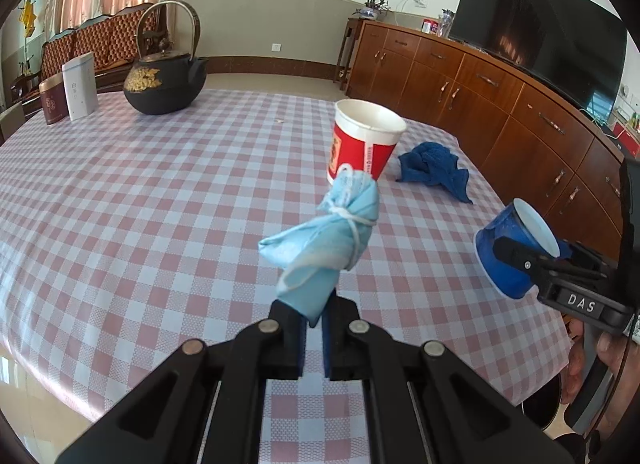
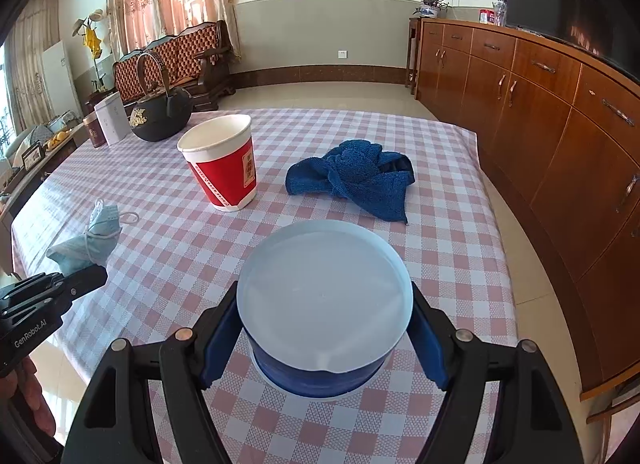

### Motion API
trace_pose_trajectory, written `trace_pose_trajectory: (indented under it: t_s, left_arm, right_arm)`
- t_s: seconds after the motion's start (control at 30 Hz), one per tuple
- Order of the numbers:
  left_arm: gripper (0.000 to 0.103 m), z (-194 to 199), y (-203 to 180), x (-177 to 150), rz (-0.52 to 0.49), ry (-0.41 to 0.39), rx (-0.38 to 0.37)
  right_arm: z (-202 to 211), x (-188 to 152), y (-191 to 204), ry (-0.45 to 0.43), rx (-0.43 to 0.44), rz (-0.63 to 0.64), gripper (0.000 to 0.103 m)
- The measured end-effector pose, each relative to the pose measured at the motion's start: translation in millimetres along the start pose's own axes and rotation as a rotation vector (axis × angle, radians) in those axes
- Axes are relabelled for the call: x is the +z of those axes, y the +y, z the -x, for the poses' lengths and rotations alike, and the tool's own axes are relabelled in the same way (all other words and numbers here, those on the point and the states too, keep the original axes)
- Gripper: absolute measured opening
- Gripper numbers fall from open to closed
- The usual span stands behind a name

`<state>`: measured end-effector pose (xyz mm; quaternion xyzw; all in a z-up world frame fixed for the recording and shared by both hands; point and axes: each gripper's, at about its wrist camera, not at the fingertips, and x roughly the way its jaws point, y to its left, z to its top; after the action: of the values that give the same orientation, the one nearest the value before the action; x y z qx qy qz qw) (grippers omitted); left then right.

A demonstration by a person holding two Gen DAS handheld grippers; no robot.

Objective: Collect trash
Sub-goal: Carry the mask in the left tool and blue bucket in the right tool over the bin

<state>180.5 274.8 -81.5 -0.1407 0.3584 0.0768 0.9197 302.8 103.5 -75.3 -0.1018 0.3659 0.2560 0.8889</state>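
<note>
My left gripper (image 1: pixel 314 314) is shut on a rolled light-blue face mask (image 1: pixel 326 238) tied with its white ear loop, held above the checked tablecloth. The mask also shows in the right wrist view (image 2: pixel 86 242), with the left gripper (image 2: pixel 86 278) at the left edge. My right gripper (image 2: pixel 326 328) is shut on a blue paper cup (image 2: pixel 324 304) with a white inside, its mouth facing the camera. That cup (image 1: pixel 514 248) and the right gripper (image 1: pixel 532 256) show at the right of the left wrist view. A red and white paper cup (image 1: pixel 366 140) (image 2: pixel 224 162) stands upright on the table.
A crumpled blue cloth (image 1: pixel 434 168) (image 2: pixel 356 176) lies beyond the red cup. A black iron teapot (image 1: pixel 164 80) (image 2: pixel 160 116), a white box (image 1: pixel 80 86) and a brown tin (image 1: pixel 54 100) stand at the far left. Wooden cabinets (image 2: pixel 560 136) run along the table's right side.
</note>
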Motion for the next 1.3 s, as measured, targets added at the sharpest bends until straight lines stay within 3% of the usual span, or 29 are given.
trace_pose_trajectory:
  t_s: [0.43, 1.3]
  left_arm:
    - [0.007, 33.6, -61.5, -24.0, -0.107, -0.024, -0.024]
    - [0.007, 59.9, -212.0, -55.9, -0.318, -0.015, -0.255]
  right_arm:
    - [58.7, -42.9, -34.3, -0.011, -0.066, -0.034, 0.077]
    - [195.3, -130.8, -152.2, -0.068, -0.266, -0.209, 0.077]
